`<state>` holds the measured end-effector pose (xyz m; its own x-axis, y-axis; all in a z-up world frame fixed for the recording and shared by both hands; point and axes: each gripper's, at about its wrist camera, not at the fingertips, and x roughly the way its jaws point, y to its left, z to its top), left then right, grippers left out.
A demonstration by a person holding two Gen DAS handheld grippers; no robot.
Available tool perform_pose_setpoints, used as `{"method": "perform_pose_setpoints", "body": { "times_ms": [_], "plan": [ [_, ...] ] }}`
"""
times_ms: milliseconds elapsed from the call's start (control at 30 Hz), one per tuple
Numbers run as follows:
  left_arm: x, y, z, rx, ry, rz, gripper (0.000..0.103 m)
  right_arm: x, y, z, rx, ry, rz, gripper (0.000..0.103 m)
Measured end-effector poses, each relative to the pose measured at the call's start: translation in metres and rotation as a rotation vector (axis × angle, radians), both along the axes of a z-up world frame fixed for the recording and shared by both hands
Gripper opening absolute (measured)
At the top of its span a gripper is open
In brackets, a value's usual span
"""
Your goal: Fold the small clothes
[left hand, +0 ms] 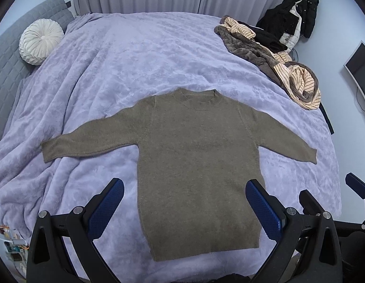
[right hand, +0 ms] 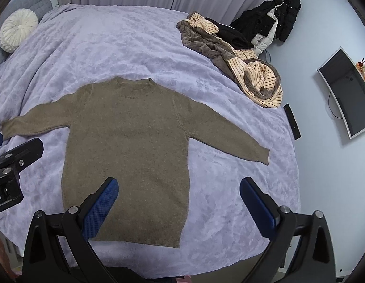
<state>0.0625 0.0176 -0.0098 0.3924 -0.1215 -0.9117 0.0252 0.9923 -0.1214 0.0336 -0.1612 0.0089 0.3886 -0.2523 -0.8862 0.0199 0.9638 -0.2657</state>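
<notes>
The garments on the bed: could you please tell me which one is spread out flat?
The olive-brown sweater, nearest both open grippers, lies flat with sleeves spread. The striped and brown fleece clothes sit crumpled in a heap at the bed's far right edge.

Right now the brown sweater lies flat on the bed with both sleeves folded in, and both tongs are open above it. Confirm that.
Not quite: on the sweater both sleeves are spread out to the sides, not folded in, as the left wrist view shows. It does lie flat on the bed, with the left tongs and right tongs open above it.
</notes>
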Motion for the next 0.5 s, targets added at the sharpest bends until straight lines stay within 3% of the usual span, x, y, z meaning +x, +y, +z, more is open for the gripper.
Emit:
{"method": "perform_pose_setpoints", "body": {
  "times_ms": [167, 300, 500],
  "plan": [
    [0.018, -0.028, -0.007, 0.03, 0.042, 0.017, 0.103, 0.013, -0.037, -0.006, 0.078, -0.047, -0.003, 0.102],
    [0.035, -0.058, -0.017, 0.031, 0.064, 0.028, 0.103, 0.03, -0.084, -0.018, 0.201, -0.065, -0.032, 0.102],
    [0.064, -0.125, -0.042, 0.141, 0.084, 0.003, 0.103, 0.058, -0.149, -0.051, 0.2, -0.045, -0.087, 0.102]
  ]
}}
